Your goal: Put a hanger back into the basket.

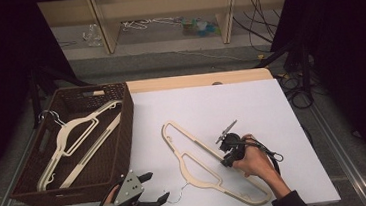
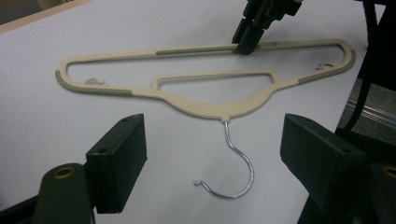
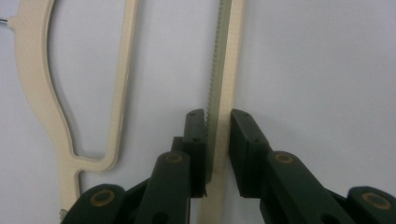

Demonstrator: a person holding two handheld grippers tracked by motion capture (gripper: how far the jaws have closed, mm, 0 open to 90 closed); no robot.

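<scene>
Jaws of the right gripper [image 3: 217,140] clamp the straight bar of the cream plastic hanger [image 1: 196,159], which lies on the white table [image 1: 251,107] right of the brown wicker basket [image 1: 123,133]; left gripper [image 2: 212,158] gapes wide near its metal hook [image 2: 233,172].

We see a cream plastic hanger [image 1: 212,168] lying flat on the white tabletop [image 1: 251,107], set slantwise, its thin metal hook [image 2: 233,172] curling toward the near edge. Its straight lower bar [image 3: 224,70] has a ribbed greyish strip and sits pinched between two black jaws.
</scene>
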